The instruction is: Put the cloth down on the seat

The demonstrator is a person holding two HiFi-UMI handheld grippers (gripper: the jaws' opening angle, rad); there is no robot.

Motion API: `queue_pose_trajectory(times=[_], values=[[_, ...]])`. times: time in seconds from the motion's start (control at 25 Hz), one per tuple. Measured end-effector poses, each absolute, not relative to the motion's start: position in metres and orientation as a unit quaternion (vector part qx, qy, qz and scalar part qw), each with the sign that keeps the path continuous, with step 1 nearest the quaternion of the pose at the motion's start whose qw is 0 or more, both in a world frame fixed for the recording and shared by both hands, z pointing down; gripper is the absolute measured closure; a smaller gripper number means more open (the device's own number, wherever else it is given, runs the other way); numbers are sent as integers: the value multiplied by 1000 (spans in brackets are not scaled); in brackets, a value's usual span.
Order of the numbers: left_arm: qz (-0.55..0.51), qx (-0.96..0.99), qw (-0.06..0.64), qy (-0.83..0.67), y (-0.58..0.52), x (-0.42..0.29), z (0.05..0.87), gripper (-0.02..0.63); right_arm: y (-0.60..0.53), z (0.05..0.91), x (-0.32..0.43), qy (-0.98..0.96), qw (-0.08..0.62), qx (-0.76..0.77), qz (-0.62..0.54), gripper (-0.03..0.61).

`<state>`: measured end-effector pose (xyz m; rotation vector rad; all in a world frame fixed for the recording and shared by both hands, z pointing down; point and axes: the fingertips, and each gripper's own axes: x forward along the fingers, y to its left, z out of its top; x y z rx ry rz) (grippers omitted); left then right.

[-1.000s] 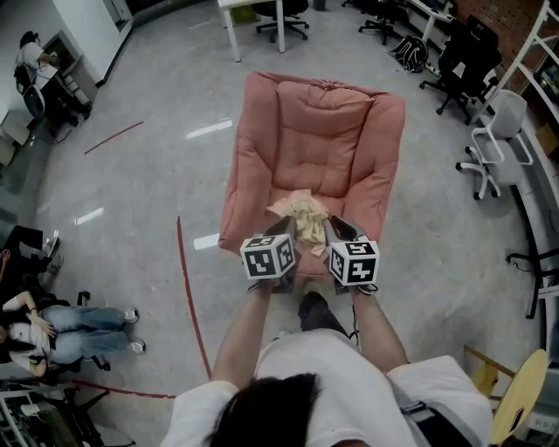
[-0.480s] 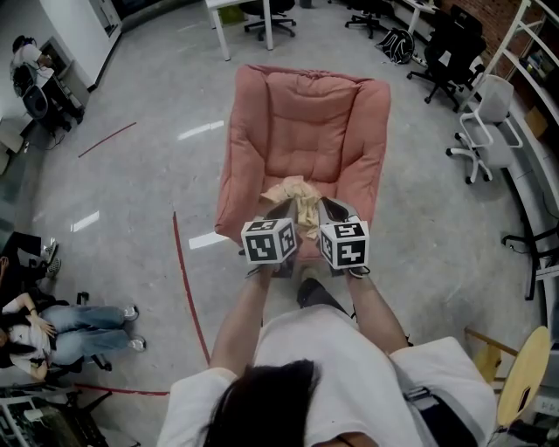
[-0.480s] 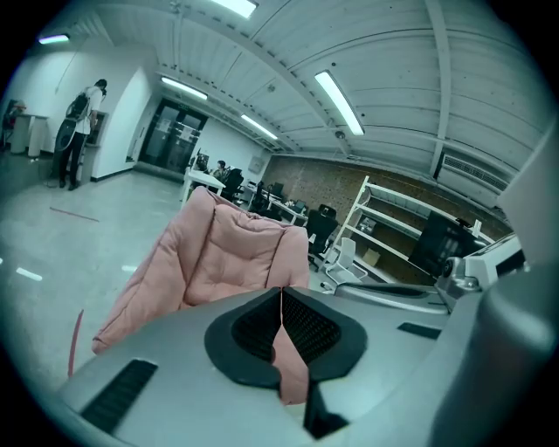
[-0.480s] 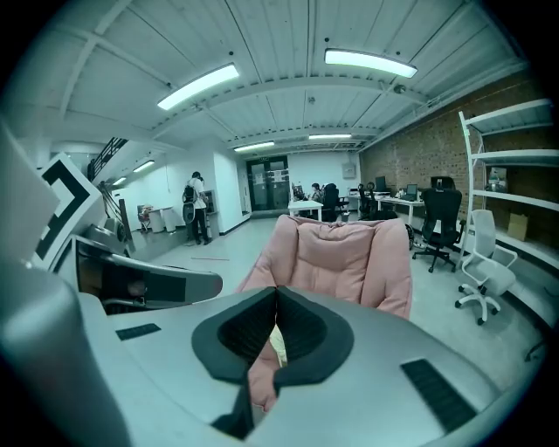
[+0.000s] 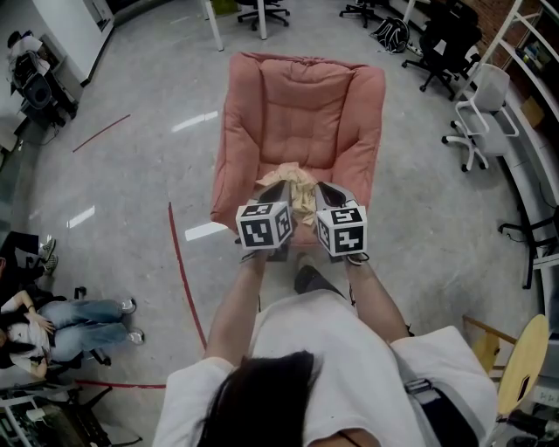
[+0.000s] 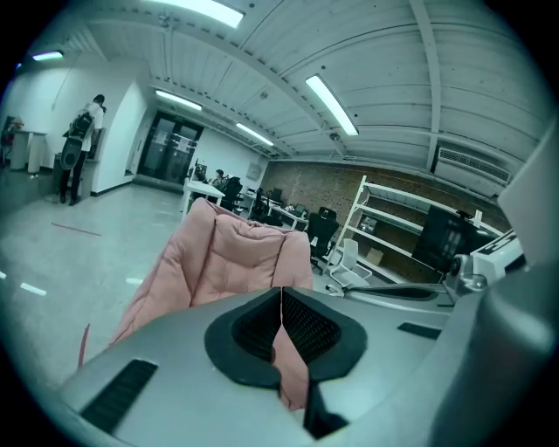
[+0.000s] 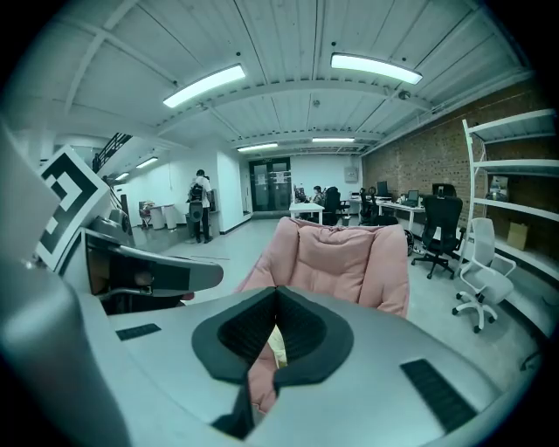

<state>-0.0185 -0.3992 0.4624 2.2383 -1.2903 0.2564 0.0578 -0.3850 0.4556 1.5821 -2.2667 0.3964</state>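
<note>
A crumpled beige cloth (image 5: 295, 185) lies on the front of the seat of the pink padded armchair (image 5: 301, 105). My left gripper (image 5: 278, 187) and right gripper (image 5: 321, 187) hover side by side at the seat's front edge, with the cloth between their tips. In the left gripper view the gripper (image 6: 281, 292) is shut, its pads meeting in a thin line, and the armchair (image 6: 231, 253) stands ahead. The right gripper (image 7: 277, 292) is also shut. A pale strip of cloth (image 7: 274, 347) shows below its pads, and nothing shows between them.
A person's shoe (image 5: 307, 279) stands on the grey floor just in front of the chair. A red line (image 5: 179, 271) runs along the floor at left. Office chairs (image 5: 472, 122) and shelving stand at right, a seated person (image 5: 61, 319) at far left, desks (image 5: 236, 13) behind.
Both marker cubes have drawn closer together and sit higher in the picture, as does the armchair. The cloth stays on the front of the seat.
</note>
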Motion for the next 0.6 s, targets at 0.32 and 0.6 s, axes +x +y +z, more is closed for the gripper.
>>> queue_pose_trajectory(times=[0.32, 0.6], values=[[108, 837, 240, -480, -397, -12, 461, 581, -384, 457, 58, -802, 175, 555, 133, 551], [101, 844, 222, -477, -407, -13, 459, 581, -397, 464, 56, -802, 181, 552, 139, 551]])
